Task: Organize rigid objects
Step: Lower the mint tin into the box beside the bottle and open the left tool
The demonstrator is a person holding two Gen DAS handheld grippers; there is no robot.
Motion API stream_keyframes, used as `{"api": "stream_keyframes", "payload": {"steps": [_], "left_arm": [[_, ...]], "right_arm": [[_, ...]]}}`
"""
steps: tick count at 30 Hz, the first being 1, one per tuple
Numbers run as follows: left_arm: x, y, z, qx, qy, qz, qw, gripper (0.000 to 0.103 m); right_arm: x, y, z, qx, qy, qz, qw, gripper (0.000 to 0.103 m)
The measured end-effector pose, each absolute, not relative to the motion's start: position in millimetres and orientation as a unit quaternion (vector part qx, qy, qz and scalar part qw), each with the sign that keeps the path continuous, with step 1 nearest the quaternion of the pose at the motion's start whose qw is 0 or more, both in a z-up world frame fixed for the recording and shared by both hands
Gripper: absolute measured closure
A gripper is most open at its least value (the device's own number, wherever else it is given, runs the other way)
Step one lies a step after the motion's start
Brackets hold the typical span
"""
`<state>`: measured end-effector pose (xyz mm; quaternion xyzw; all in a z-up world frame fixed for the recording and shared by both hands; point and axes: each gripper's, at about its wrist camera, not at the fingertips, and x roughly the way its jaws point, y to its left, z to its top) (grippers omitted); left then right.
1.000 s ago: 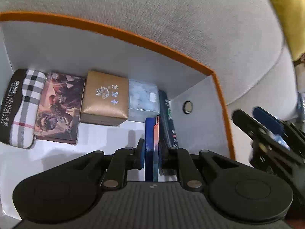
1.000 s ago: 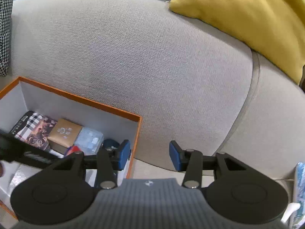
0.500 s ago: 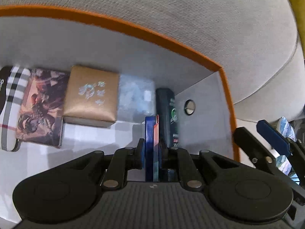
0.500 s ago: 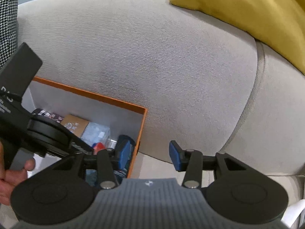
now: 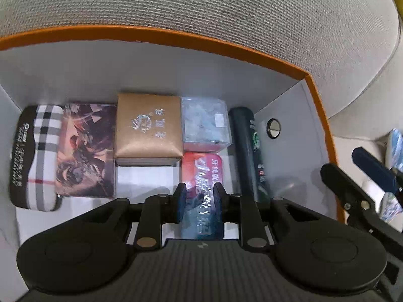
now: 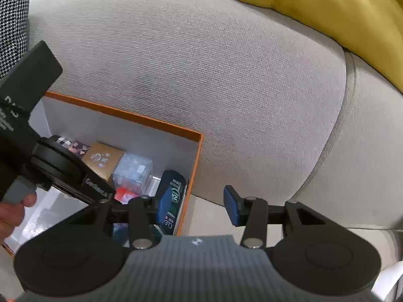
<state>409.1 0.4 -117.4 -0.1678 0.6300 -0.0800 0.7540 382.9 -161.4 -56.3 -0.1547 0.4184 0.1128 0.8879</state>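
Left gripper [image 5: 197, 202] jaws just opening, releasing red-blue card box [image 5: 203, 188] near orange box [image 5: 317, 95] right wall; rigid, light, slick: grip by long edges.

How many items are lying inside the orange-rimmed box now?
6: plaid case far left, picture box, gold box, clear box, dark green box along the right wall, red-blue pack in front. The left gripper may hide more.
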Motion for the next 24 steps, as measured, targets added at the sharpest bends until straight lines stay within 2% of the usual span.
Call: {"api": "stream_keyframes", "payload": {"steps": [5, 14, 20, 24], "left_arm": [[416.8, -6.4, -132.0, -0.159, 0.646, -0.063, 0.744, 0.078], [425.6, -27.6, -159.6, -0.202, 0.653, -0.077, 0.726, 0.083], [419.8, -32.8, -157.7, -0.186, 0.646, -0.078, 0.736, 0.085], [405.8, -36.5, -133.8, -0.167, 0.617, -0.097, 0.763, 0.085]], "right_arm": [[381.5, -160.7, -56.7, -0.157, 0.416, 0.116, 0.888, 0.056], [382.5, -164.2, -60.9, -0.153, 0.419, 0.114, 0.888, 0.056], [381.7, -164.1, -61.8, -0.154, 0.42, 0.117, 0.887, 0.056], [378.5, -165.0, -57.2, -0.152, 0.419, 0.116, 0.887, 0.056]]}}
